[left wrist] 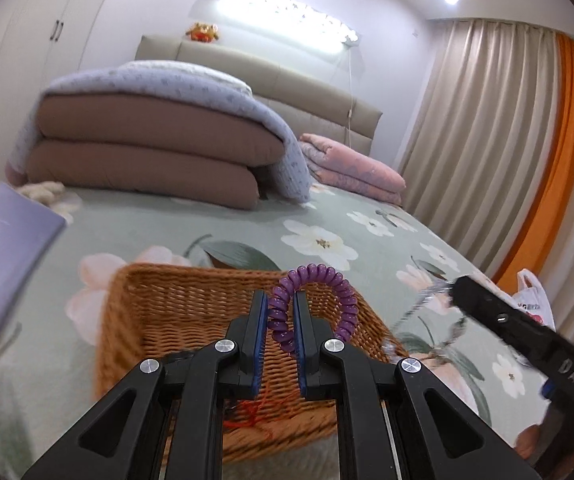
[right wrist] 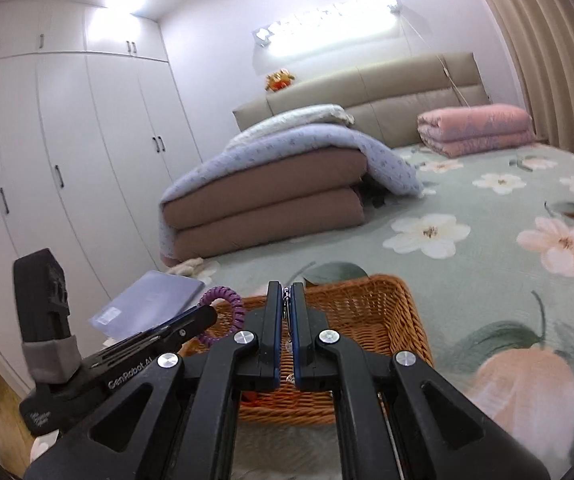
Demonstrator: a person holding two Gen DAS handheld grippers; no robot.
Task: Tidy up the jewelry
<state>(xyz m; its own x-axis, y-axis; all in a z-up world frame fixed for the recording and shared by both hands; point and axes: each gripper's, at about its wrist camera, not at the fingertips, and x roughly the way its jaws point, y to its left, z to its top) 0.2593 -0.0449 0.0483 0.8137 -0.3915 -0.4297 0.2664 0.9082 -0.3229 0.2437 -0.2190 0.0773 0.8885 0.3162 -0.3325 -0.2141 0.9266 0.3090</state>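
The wicker basket [left wrist: 191,320] is set on the bed [left wrist: 367,216]. A book [left wrist: 3,256] lies to its left; folded quilts [left wrist: 147,152] are stacked behind.

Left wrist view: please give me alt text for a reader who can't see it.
The left gripper is shut on a purple spiral-cord bracelet, holding it above a wicker basket on a floral bedspread. At right, the right gripper carries a thin silver chain. Folded quilts lie behind.

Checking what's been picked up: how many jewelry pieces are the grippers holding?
2: a purple coil bracelet in the left gripper, a silver chain in the right gripper. The basket may hide more.
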